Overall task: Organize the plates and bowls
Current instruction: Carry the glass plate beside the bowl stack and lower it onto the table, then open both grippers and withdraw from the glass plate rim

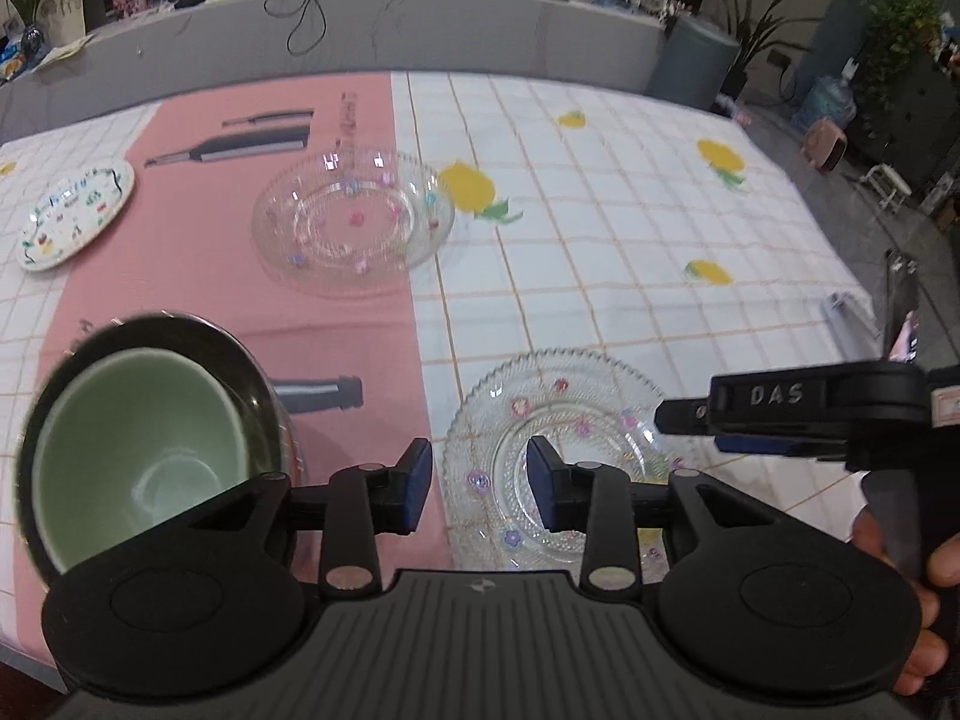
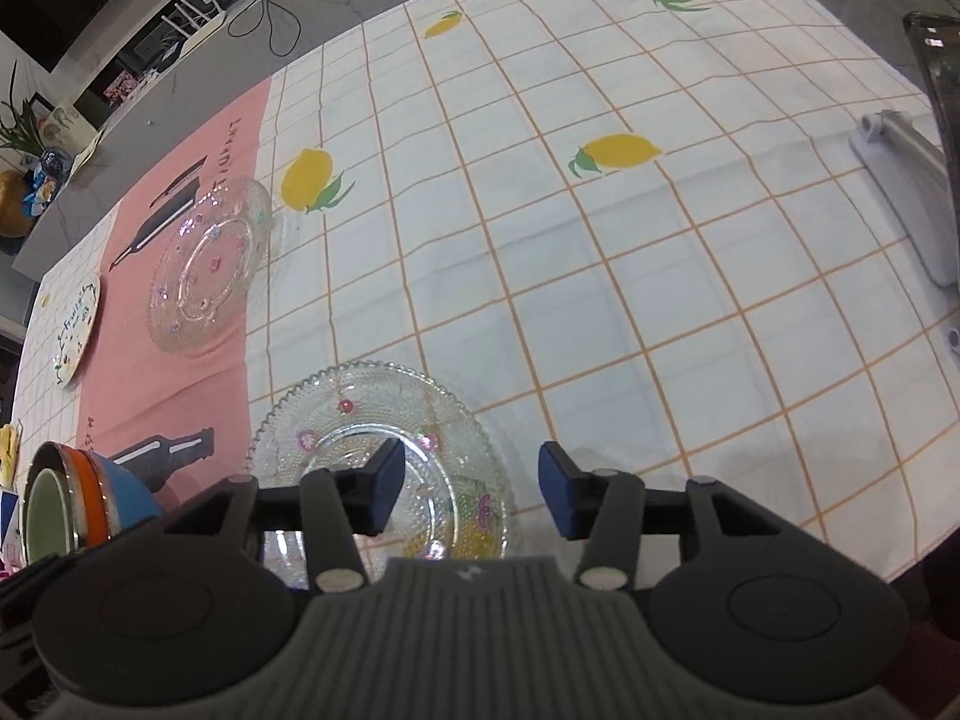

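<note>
A clear glass plate with flower dots (image 1: 558, 420) (image 2: 360, 414) lies flat on the checked cloth close in front. My left gripper (image 1: 480, 480) hovers open over its left rim, nothing between the blue pads. My right gripper (image 2: 471, 495) hangs open over its right rim, also holding nothing; its black body (image 1: 810, 414) shows in the left wrist view. A second glass plate (image 1: 354, 216) (image 2: 204, 264) rests farther back on the pink mat. A white patterned plate (image 1: 72, 216) (image 2: 75, 336) lies at far left. A green bowl (image 1: 138, 438) sits nested in a stack of bowls (image 2: 90, 504).
A grey plastic rack piece (image 2: 912, 192) lies at the right table edge beside a tall glass object (image 2: 936, 60). A hand (image 1: 900, 570) grips the right tool. A grey counter (image 1: 420, 18) with cables runs behind the table. Lemon-print cloth (image 2: 660, 300) stretches to the right.
</note>
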Demonstrator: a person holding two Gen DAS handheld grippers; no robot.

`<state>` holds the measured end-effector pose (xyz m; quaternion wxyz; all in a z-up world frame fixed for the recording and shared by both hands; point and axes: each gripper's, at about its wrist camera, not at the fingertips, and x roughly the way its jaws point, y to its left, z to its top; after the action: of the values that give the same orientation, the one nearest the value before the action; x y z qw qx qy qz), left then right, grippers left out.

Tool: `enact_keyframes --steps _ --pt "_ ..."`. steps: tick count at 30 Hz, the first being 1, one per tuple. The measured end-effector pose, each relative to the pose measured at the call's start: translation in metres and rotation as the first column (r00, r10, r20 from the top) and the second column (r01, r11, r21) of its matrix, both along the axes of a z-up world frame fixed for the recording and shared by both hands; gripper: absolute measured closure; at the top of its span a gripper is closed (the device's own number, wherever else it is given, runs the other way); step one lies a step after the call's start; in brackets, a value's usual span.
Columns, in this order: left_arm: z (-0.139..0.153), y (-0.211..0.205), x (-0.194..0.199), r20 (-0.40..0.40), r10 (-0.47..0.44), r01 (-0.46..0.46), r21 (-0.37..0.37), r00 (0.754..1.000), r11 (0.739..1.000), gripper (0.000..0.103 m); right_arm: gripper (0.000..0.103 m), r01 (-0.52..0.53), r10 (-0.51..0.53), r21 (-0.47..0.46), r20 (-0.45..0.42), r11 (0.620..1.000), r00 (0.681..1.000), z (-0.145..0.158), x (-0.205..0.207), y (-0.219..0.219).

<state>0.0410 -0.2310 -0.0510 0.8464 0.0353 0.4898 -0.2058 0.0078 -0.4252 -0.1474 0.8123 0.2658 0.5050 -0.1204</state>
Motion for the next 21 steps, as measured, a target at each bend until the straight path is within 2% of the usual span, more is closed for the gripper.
enact_keyframes --steps 5,11,14,21 --pt "0.026 0.015 0.000 0.052 0.004 -0.002 -0.036 0.999 0.999 0.062 0.050 -0.017 0.017 -0.015 0.043 1.000 0.999 0.020 -0.002 0.018" --pt "0.052 0.044 0.006 0.113 0.032 -0.024 -0.068 0.993 0.997 0.061 0.047 -0.036 0.044 -0.059 0.142 0.998 0.989 0.052 0.003 0.052" --pt "0.060 0.062 0.013 0.134 0.064 -0.053 -0.082 0.989 0.995 0.061 0.044 -0.039 0.052 -0.072 0.192 0.997 0.980 0.063 0.010 0.069" --pt "0.067 0.103 0.034 0.168 0.123 -0.111 -0.077 0.978 0.991 0.061 0.044 -0.068 0.093 -0.107 0.248 0.992 0.964 0.071 0.032 0.108"
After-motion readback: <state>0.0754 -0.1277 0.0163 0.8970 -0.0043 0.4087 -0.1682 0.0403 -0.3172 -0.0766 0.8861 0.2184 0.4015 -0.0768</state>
